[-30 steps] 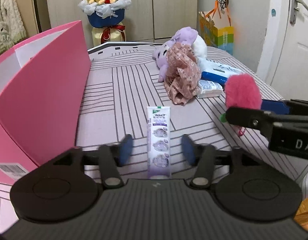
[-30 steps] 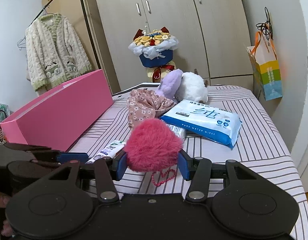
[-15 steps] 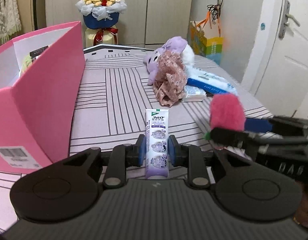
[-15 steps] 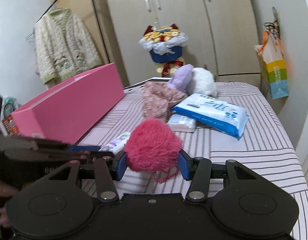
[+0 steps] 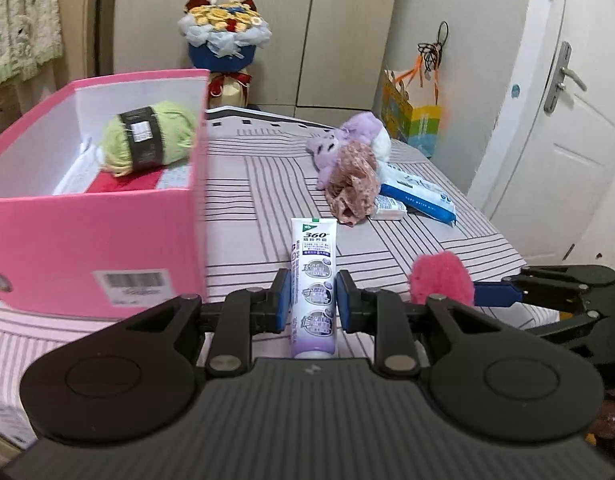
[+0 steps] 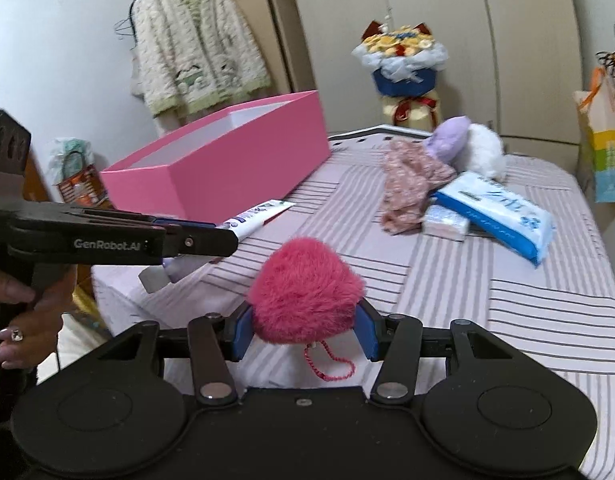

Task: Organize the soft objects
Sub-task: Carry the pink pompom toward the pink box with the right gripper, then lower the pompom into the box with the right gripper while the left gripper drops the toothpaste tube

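Nearest the left wrist camera, the left gripper (image 5: 311,300) has its jaws closed tight on a toothpaste tube (image 5: 313,280), pads pressing both sides of the lower half. The tube is lifted clear of the bed (image 5: 243,208); its long axis runs straight away from the gripper, cap end toward the camera, flat crimped end pointing to the far side of the bed.

Just right of it, the right gripper (image 6: 303,328) holds a pink fluffy pompom (image 6: 305,292), jaws about half open and pressed into the fur on both sides. A pink cord loop (image 6: 331,364) hangs beneath it. Both items sit above the near edge of the bed. A hand (image 6: 23,320) grips the left tool's handle.

Along the left edge of the bed stands an open pink box (image 5: 107,240). Inside are a ball of green yarn (image 5: 147,140) with a dark label band, lying on a red item (image 5: 123,182), with white packets (image 5: 77,168) beside it.

Toward the far right of the bed lie a floral cloth (image 5: 353,180), a small tissue pack (image 5: 389,204), a blue wipes pack (image 5: 419,192) and a purple-and-white plush toy (image 5: 355,138), clustered and touching.

Beyond the bed stand a flower bouquet (image 5: 223,36), a wardrobe (image 5: 307,20) and a hanging knitted cardigan (image 6: 195,44).
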`<control>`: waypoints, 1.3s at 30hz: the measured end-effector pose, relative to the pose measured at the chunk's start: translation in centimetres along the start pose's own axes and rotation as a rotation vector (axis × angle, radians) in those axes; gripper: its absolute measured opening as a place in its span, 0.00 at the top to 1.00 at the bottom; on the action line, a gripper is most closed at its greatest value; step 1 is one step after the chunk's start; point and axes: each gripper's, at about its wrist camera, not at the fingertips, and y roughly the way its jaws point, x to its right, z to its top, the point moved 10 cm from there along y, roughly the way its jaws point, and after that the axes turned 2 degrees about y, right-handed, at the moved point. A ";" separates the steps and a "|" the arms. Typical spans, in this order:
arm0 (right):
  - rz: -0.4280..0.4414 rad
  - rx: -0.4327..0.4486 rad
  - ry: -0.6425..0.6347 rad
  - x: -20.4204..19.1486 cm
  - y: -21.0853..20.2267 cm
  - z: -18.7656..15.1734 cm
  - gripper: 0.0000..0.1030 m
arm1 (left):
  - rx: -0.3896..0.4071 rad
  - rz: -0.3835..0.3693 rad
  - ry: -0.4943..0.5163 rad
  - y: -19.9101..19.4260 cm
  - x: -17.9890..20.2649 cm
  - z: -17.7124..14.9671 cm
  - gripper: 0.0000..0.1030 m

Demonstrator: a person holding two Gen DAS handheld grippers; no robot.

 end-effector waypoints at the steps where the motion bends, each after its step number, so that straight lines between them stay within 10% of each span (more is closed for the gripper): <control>1: 0.017 -0.009 0.001 -0.4 0.0 0.2 0.45 | 0.002 -0.002 -0.006 -0.6 -0.3 0.1 0.78; 23: 0.160 0.156 -0.251 -10.5 4.9 14.6 0.45 | 0.174 0.154 0.016 -7.7 -10.2 8.8 0.78; 39: 0.063 -0.197 -0.505 -9.7 20.1 16.0 0.45 | -0.105 0.302 0.045 3.9 -19.4 11.0 0.78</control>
